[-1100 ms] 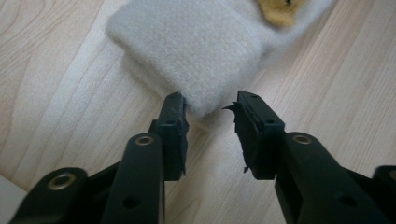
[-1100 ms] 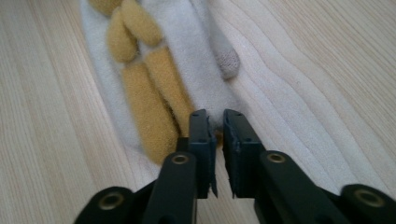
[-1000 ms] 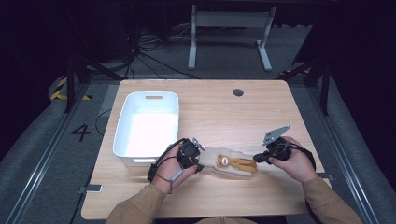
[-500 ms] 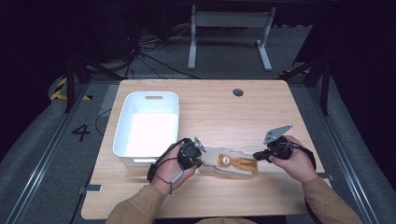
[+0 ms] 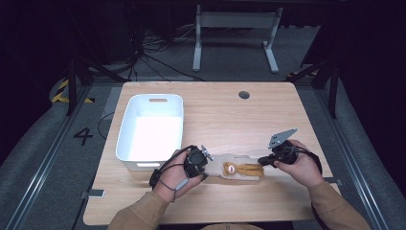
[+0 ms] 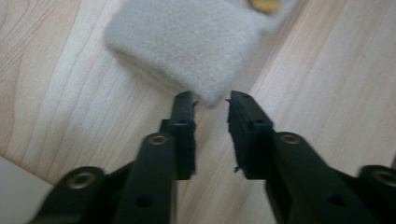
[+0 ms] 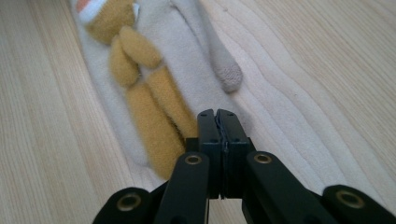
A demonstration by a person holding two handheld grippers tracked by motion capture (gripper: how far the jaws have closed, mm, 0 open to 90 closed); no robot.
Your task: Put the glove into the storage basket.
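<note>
The left tool (image 6: 212, 100) points down at the wooden worktop (image 6: 327, 84), its two black jaws parted with a gap between them; a corner of a fuzzy pale cloth (image 6: 187, 42) sits right at the tips, between them

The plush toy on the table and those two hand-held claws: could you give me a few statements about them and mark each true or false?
1. The plush toy lies inside the white bin. False: it lies on the table, right of the bin.
2. The left gripper has its jaws apart. True.
3. The right gripper is wide open. False: its jaws are pressed together at the toy's end.
4. The white bin holds nothing visible. True.
</note>
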